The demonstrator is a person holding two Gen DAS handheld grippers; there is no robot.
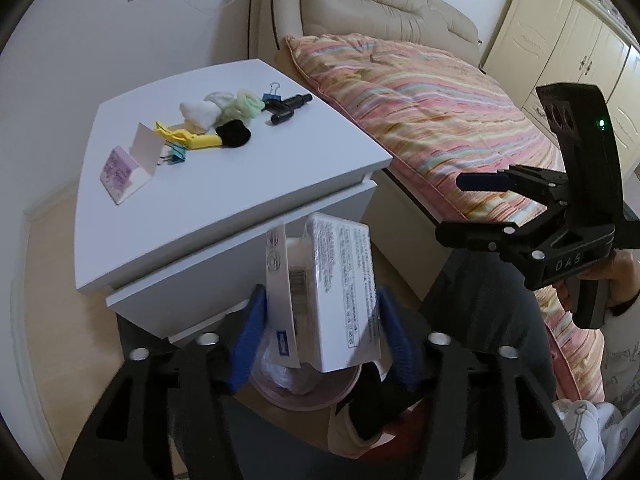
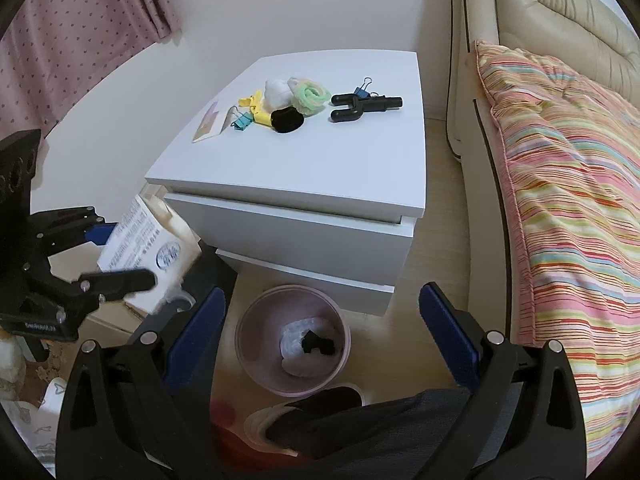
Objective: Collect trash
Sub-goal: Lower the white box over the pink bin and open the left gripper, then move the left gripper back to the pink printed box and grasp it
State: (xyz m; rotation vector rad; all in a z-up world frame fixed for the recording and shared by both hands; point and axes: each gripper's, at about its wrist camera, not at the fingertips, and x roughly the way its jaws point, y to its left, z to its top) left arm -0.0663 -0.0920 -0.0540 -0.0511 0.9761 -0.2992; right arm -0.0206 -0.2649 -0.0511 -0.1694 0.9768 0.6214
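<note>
- Fingers (image 1: pixel 256 332) of our left gripper (image 1: pixel 320 340) are clenched on a white carton (image 1: pixel 340 292), blue pads pressed to its two sides, with a flat printed card squeezed in beside it.
- Seen from the left wrist, the carton hangs directly over the pink bin (image 2: pixel 292 344), whose rim shows just beneath it; from the right wrist, the carton (image 2: pixel 148 244) sits off to one side of the bin, so we cannot tell how well they line up.
- Our right gripper (image 2: pixel 320 344) stands spread wide and holds nothing, its fingers (image 2: pixel 448 332) framing the bin below.
- Inside the bin we see crumpled clear plastic (image 2: pixel 304 344) and a small black scrap.
- Above and behind the bin, the white tabletop (image 2: pixel 320 160) carries a black tool (image 2: pixel 364 106), a yellow clip, binder clips, soft white and green bundles and a purple card.
- The carton's print is too small to read, and the left gripper hides most of the bin in its own view.
</note>
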